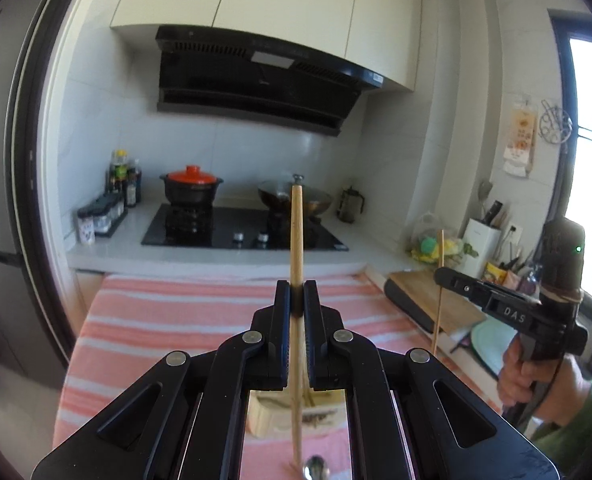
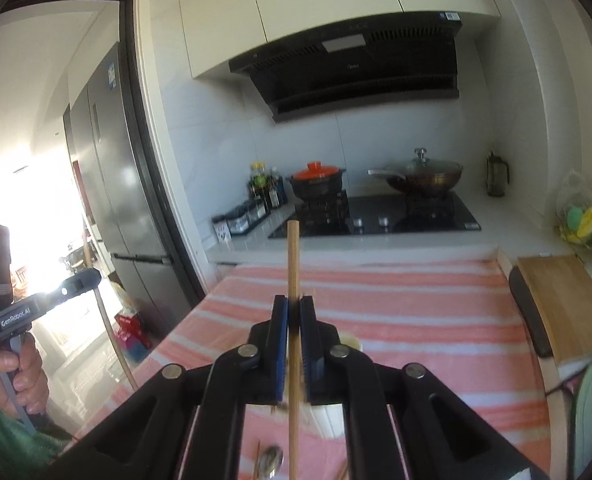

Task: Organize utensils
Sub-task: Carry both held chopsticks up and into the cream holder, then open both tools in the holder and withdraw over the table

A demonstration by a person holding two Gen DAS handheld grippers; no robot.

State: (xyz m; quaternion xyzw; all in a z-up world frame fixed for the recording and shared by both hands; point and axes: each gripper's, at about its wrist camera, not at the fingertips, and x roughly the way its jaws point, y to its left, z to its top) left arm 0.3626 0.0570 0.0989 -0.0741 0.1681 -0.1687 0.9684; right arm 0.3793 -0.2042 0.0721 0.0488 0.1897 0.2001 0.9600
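While both grippers hung above the striped cloth (image 2: 396,300), the left gripper (image 1: 297,300) and right gripper (image 2: 294,312) each clenched an upright chopstick (image 1: 296,232) at frame centre; next, pairing and stowing them seemed required.

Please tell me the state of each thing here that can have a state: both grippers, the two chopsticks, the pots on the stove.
Left gripper: shut on left chopstick, held upright.
Right gripper: shut on right chopstick, held upright.
Black pot: covered by an orange lid.
Wok: covered by a glass lid.
Striped cloth: spread flat.
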